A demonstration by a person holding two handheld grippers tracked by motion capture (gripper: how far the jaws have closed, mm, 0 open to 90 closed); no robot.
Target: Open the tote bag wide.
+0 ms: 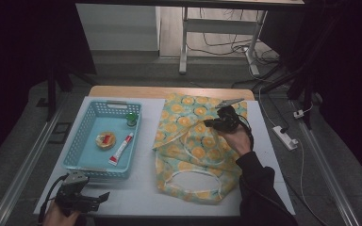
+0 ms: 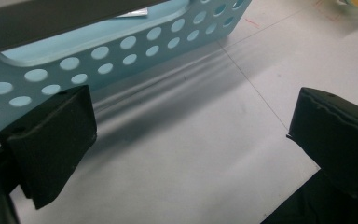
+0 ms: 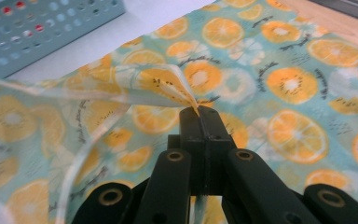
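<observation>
A cloth bag [image 1: 193,146] printed with orange slices lies on the white table, right of centre. My right gripper [image 1: 213,123] is over its upper part, shut on a raised fold of the bag [image 3: 284,84]. In the right gripper view, the cloth is pinched between the closed jaws of that gripper [image 3: 199,114]. At the table's front left corner, my left gripper [image 1: 101,197] rests low and open. In its own view the left gripper [image 2: 191,119] has nothing between its jaws, and the blue basket [image 2: 121,46] is just ahead.
The blue perforated basket [image 1: 82,136] at the left holds a green-capped item [image 1: 131,117], a round orange disc [image 1: 105,140] and a white tube [image 1: 121,149]. A wooden table edge [image 1: 169,91] runs along the far side. A power strip [image 1: 285,136] lies on the floor to the right.
</observation>
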